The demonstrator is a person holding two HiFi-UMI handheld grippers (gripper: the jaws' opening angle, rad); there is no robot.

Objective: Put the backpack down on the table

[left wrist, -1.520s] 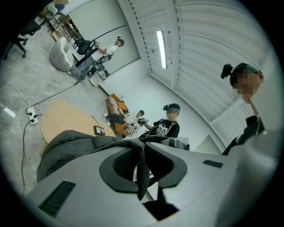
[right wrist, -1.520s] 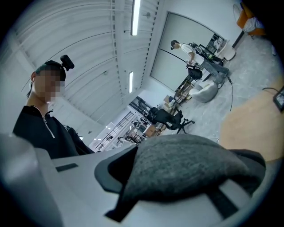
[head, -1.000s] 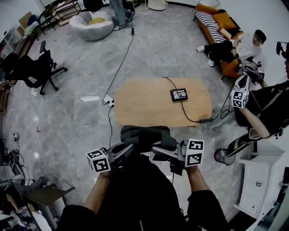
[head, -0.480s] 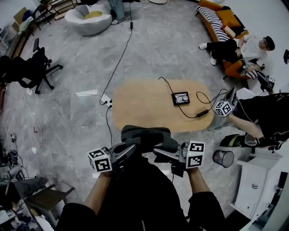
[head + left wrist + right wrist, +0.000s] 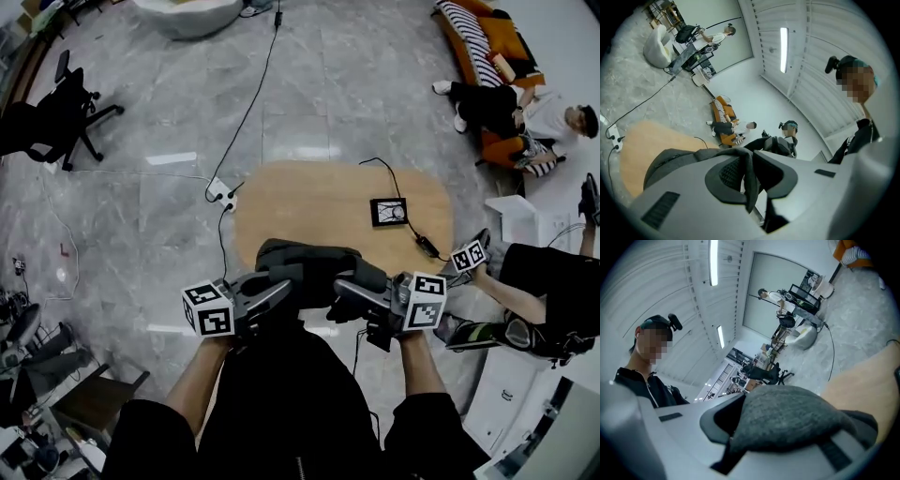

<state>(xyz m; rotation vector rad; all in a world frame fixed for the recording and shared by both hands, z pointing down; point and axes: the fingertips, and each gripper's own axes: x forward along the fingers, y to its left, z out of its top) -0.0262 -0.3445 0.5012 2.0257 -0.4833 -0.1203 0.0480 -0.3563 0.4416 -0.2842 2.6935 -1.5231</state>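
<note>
A dark grey backpack (image 5: 307,270) hangs between my two grippers, over the near edge of the oval wooden table (image 5: 309,202). My left gripper (image 5: 281,291) is shut on a dark strap (image 5: 749,180) of the backpack (image 5: 675,159); the strap runs between its jaws. My right gripper (image 5: 345,287) is shut on a fold of the backpack's grey fabric (image 5: 792,420), which fills the space between its jaws. The table (image 5: 635,150) shows beyond the bag in the left gripper view, and the same table (image 5: 867,385) shows in the right gripper view. The bag's lower part is hidden.
A small black device (image 5: 388,211) with a cable lies on the table's right half. A person (image 5: 544,300) with marker-cube grippers (image 5: 467,256) sits at the right. Another person sits on an orange sofa (image 5: 511,103). A power strip (image 5: 221,192) lies on the floor and an office chair (image 5: 47,117) stands far left.
Both grippers have carried the backpack forward, so it now overlaps the table's near edge. The person at the right has sunk lower beside the table.
</note>
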